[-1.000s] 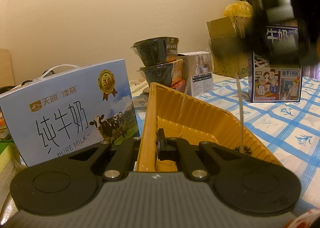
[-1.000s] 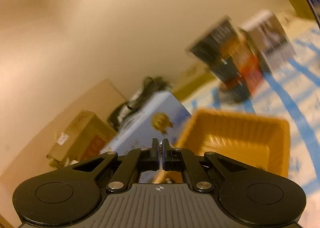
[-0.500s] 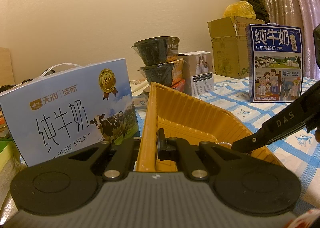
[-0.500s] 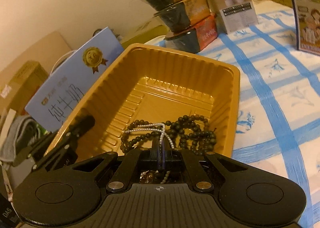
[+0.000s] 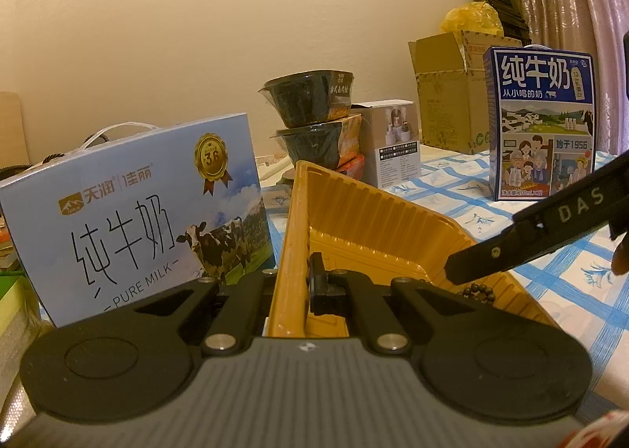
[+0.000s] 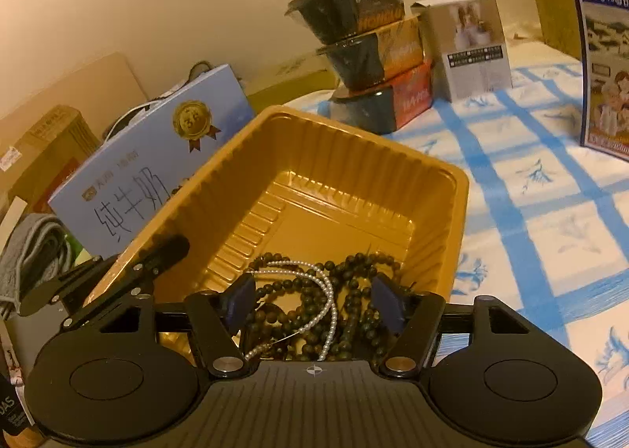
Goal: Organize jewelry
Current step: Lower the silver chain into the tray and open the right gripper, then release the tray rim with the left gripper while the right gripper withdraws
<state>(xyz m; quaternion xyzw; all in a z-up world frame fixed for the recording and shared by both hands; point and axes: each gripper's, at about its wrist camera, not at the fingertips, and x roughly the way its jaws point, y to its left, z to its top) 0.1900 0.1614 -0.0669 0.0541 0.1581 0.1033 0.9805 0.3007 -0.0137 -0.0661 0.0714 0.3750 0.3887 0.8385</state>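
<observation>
A yellow ribbed plastic tray (image 6: 452,212) stands on the blue-checked tablecloth. Dark bead necklaces (image 6: 354,271) and a white pearl strand (image 6: 330,298) lie heaped in its near end. My right gripper (image 6: 316,300) is open just above the heap, with nothing between its blue pads. My left gripper (image 5: 298,287) is shut on the tray's left wall (image 5: 291,251). In the left wrist view a right finger (image 5: 511,247) reaches over the tray rim above a few dark beads (image 5: 477,291). The left gripper (image 6: 129,275) shows at the tray's left rim in the right wrist view.
A pale blue milk carton (image 5: 129,212) stands left of the tray. Stacked black noodle bowls (image 5: 314,125) and a small white box (image 5: 397,149) stand behind it. A dark blue milk box (image 5: 542,125) and a cardboard box (image 5: 444,106) are at the right.
My right gripper came down over the tray with the pearl strand pinched, then opened; the strand now lies on the dark beads. The left gripper stayed clamped on the tray wall.
</observation>
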